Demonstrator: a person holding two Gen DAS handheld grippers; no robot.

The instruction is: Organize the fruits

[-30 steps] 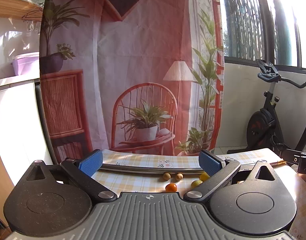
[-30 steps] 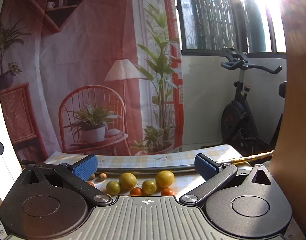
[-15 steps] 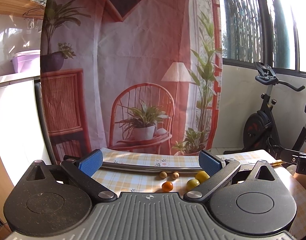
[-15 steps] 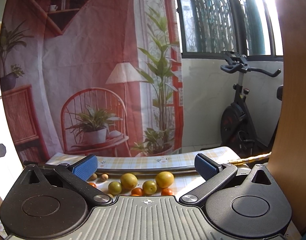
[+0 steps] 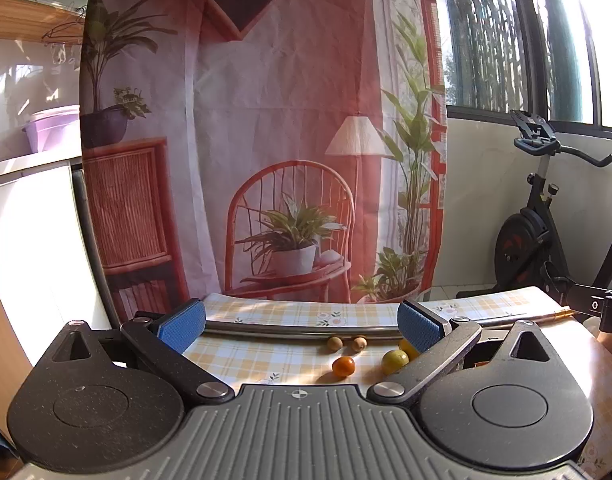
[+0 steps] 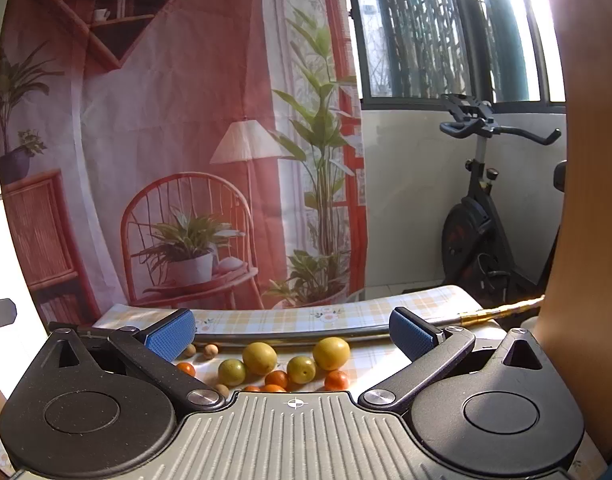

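You are holding the left gripper (image 5: 301, 327) with its blue-padded fingers (image 5: 181, 324) spread wide, and nothing is sitting between them or touching them. You are holding the right gripper (image 6: 293, 331) the same way: its fingers (image 6: 170, 338) are standing far apart, gripping nothing and touching none of the fruit. Both are hovering low over the tabletop (image 5: 265, 356), which is wearing a yellow checked cloth, and both are pointing toward its far edge, where a grey metal tray rim (image 5: 289, 330) is lying across. In the right wrist view the fruit is lying loose on the cloth near the middle, just on your side of that rim: two large yellow fruits (image 6: 259, 357), two smaller yellow-green ones (image 6: 231, 372) in front of them, several small orange fruits (image 6: 336, 380) closest to you, and two small brown balls (image 6: 210, 350) at the left end beside the left pad. In the left wrist view the same scatter is showing toward the right finger: two brown balls (image 5: 334, 343) by the rim, one orange fruit (image 5: 343, 366) and one yellow-green fruit (image 5: 394, 361), with another yellow one partly hidden behind the right pad. A printed backdrop (image 5: 273, 120) is hanging behind the far edge, and an exercise bike (image 6: 478, 216) is standing off to the right.
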